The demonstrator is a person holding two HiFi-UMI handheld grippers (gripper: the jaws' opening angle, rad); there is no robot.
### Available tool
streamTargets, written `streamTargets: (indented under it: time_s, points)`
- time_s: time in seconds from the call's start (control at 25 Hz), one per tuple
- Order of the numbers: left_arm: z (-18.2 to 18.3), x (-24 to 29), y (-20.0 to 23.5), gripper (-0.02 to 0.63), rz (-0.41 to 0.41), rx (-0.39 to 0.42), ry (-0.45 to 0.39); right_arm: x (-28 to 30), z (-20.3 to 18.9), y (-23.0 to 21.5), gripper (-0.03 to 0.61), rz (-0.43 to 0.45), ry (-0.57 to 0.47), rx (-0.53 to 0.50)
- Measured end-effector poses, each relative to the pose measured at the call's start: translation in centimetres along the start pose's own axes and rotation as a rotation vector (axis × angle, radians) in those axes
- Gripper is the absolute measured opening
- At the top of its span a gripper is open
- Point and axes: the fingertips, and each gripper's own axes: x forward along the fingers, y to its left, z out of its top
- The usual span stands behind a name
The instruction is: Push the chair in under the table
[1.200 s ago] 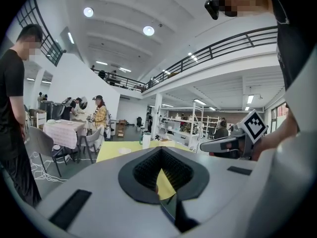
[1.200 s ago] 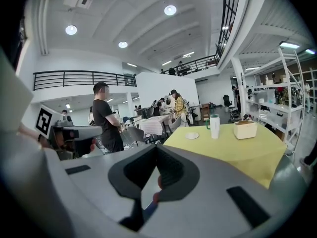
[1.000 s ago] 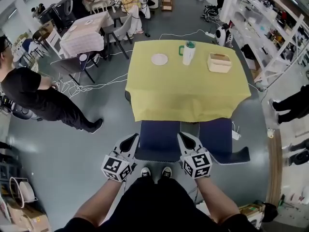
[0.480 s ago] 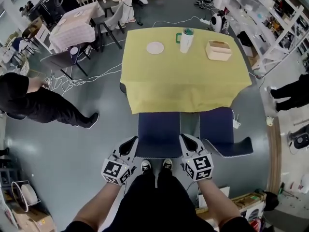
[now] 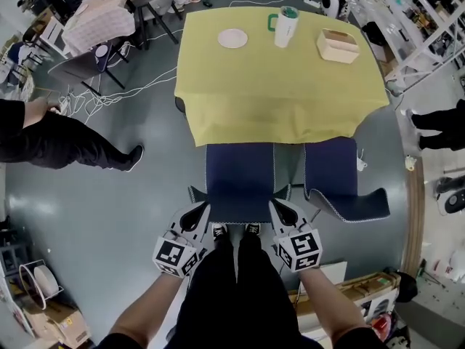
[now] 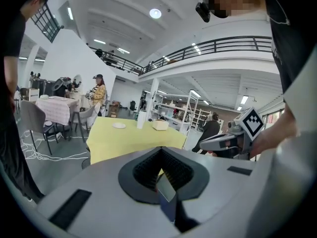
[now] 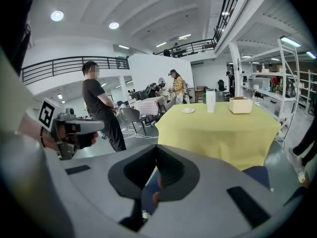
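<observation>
A dark blue chair [image 5: 240, 177] stands at the near edge of the table with the yellow cloth [image 5: 280, 93], its seat partly under the cloth. Both grippers are down at the chair's backrest: my left gripper [image 5: 197, 212] by its left corner, my right gripper [image 5: 279, 208] by its right corner. Both are shut with nothing held. Whether the tips touch the backrest I cannot tell. In the left gripper view the left gripper [image 6: 161, 175] points at the yellow table [image 6: 129, 138]. The right gripper [image 7: 157, 176] shows blue chair fabric through its slit.
A second blue chair [image 5: 336, 177] stands right of the first. On the table are a plate [image 5: 232, 38], a tall cup [image 5: 286, 25] and a box [image 5: 337, 46]. A person in black [image 5: 51, 140] stands at the left, cables [image 5: 109, 97] lie on the floor, and cardboard boxes [image 5: 363, 293] sit near right.
Both grippers have come down beside the chair's backrest, whose corners now show between them. The table has slid up in the head view.
</observation>
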Motion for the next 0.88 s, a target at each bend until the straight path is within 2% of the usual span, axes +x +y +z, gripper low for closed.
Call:
streamTargets:
  time_s: [0.4,0.56,0.72,0.76,0.8,0.88]
  points:
    - [-6.3,1.6,0.4,0.008,-0.018,-0.028,0.073,2.4,-6.7,-0.5,0.013,0.005,0.092,0.023]
    - [-8.5,2.0,0.9,0.008,-0.006,0.023,0.117,3.1,-8.8,-0.4,0.014,0.035,0.123,0.018]
    - [-11.3,2.6,0.7,0.011,-0.023,0.111,0.212,3.6,-11.1,0.0,0.017,0.069,0.190,-0.049]
    - [-12.0,2.8,0.5,0.031,-0.034,0.126,0.238,3.6,-11.7,0.1,0.030,0.081,0.209,-0.065]
    - [-12.8,2.9,0.4,0.082,-0.045,0.136,0.262,3.7,-12.2,0.2,0.074,0.092,0.228,-0.080]
    - [-14.3,3.2,0.2,0.134,-0.067,0.156,0.310,3.9,-13.3,0.3,0.136,0.118,0.270,-0.119]
